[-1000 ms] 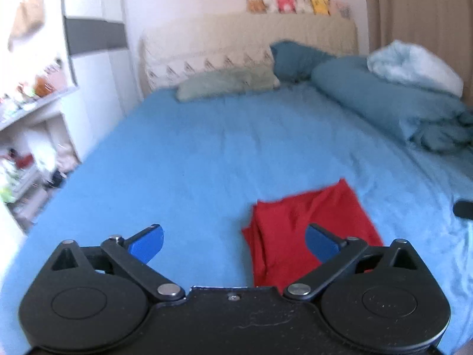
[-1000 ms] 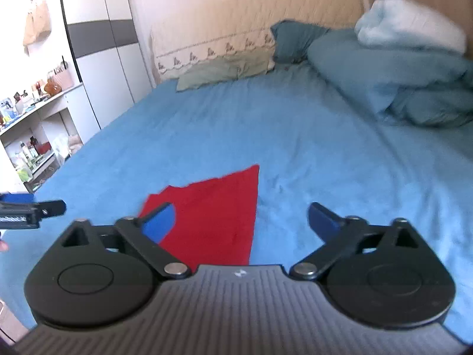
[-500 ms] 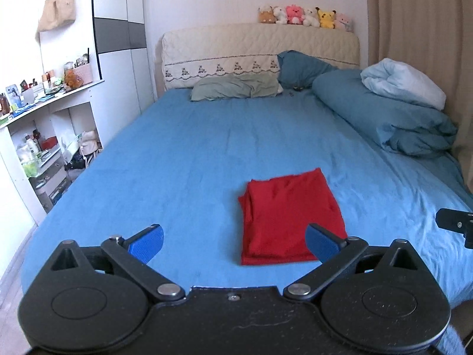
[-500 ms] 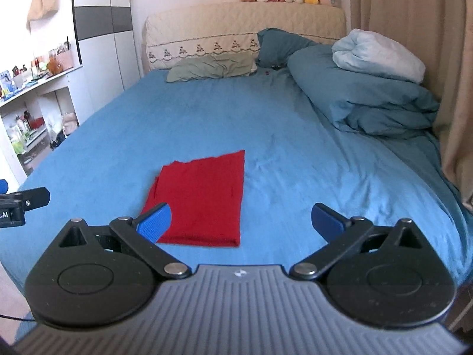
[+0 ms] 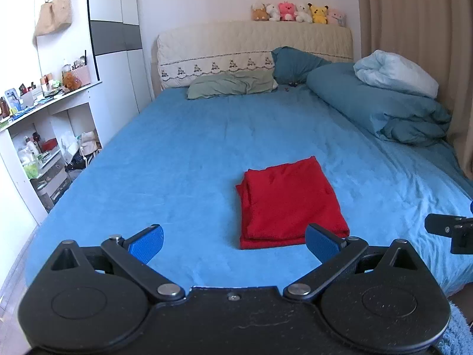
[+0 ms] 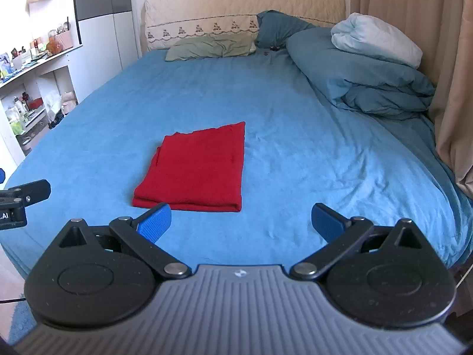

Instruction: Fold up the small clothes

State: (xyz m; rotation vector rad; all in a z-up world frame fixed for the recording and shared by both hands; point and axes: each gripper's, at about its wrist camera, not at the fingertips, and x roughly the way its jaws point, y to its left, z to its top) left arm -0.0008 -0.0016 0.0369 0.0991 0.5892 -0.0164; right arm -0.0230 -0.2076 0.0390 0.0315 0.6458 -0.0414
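A red garment (image 5: 288,202) lies folded into a neat rectangle on the blue bed sheet (image 5: 183,159), near the foot of the bed. It also shows in the right wrist view (image 6: 196,167). My left gripper (image 5: 235,244) is open and empty, held back from the garment's near edge, above the bed's foot. My right gripper (image 6: 241,223) is open and empty, just short of the garment's near right corner. Each gripper's tip shows at the edge of the other's view.
Blue duvet (image 5: 384,109) and a pale blanket (image 5: 396,72) are piled at the bed's right side by a curtain (image 5: 414,29). Pillows (image 5: 233,84) lie at the headboard. White shelves (image 5: 38,136) with clutter stand left of the bed.
Both grippers have pulled back and risen from the garment, open throughout. The red garment lies still and now looks smaller and farther off.
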